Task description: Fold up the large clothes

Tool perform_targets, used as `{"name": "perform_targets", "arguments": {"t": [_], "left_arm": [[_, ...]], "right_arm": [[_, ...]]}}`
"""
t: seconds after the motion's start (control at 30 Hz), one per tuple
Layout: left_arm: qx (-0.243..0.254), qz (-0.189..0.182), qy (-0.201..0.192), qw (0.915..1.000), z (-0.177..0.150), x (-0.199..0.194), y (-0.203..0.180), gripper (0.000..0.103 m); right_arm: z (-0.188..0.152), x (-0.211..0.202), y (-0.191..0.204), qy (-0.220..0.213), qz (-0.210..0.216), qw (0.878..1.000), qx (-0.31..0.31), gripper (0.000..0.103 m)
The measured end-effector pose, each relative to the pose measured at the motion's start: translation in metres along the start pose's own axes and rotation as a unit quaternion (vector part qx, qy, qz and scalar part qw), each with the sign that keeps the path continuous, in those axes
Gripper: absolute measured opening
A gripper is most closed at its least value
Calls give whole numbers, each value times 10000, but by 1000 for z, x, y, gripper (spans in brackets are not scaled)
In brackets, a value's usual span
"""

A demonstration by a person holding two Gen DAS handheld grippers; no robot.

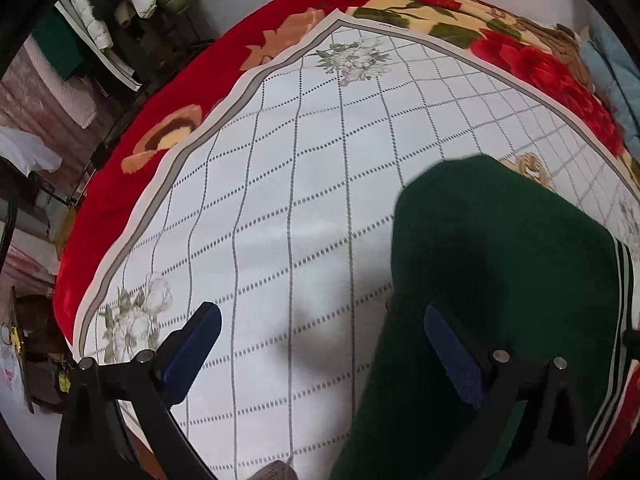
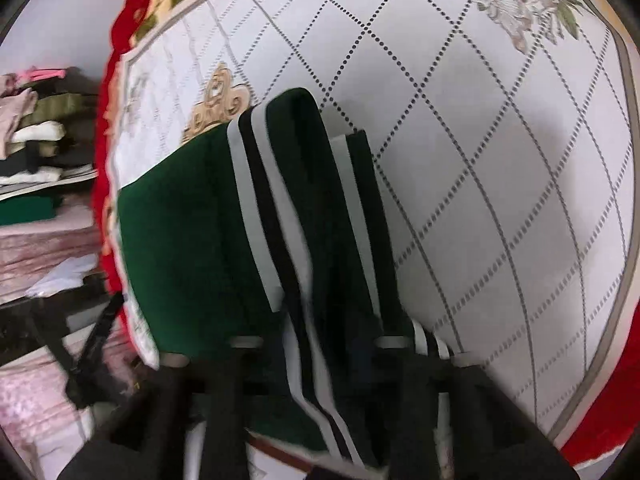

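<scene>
My left gripper [image 1: 320, 336] hangs spread; my right gripper [image 2: 316, 356] pinches the dark green knitted garment [image 2: 192, 216] with white-and-black striped trim near the quilted white cover's [image 2: 500, 160] near edge.

No legible text, labels or nos. on any item in either view.

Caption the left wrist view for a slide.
Open left gripper hovers over the white quilted mat, one finger above the folded green garment.
</scene>
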State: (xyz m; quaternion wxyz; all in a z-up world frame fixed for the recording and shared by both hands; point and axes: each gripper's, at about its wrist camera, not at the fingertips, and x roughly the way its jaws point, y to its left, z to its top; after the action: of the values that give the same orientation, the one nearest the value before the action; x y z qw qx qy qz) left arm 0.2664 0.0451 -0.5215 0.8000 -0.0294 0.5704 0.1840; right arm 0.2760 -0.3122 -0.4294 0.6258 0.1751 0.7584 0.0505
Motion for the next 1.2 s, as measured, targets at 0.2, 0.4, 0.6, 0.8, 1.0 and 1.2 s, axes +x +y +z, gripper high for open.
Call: {"name": "perform_targets", "arguments": {"t": [0.2, 0.4, 0.6, 0.8, 1.0, 1.2], "left_arm": [[-70, -117, 262, 9996, -29, -6, -7, 103], [136, 47, 503, 9986, -52, 4, -19, 103], [394, 81, 565, 9976, -59, 10, -25, 103], [303, 143, 418, 9986, -48, -4, -19, 103], [-348, 356, 116, 9987, -1, 6, 17, 103], [-734, 502, 159, 9959, 38, 42, 44, 103]], "right_arm": [[-55, 16, -43, 746, 242, 9952, 591, 84], [-86, 38, -35, 894, 198, 9943, 550, 16], [-85, -23, -29, -200, -270, 9983, 473, 10], [-59, 0, -36, 691, -756, 9945, 207, 21], [-18, -62, 72, -616, -744, 9855, -1395, 84], [54, 13, 242, 307, -432, 9389, -3400, 84]]}}
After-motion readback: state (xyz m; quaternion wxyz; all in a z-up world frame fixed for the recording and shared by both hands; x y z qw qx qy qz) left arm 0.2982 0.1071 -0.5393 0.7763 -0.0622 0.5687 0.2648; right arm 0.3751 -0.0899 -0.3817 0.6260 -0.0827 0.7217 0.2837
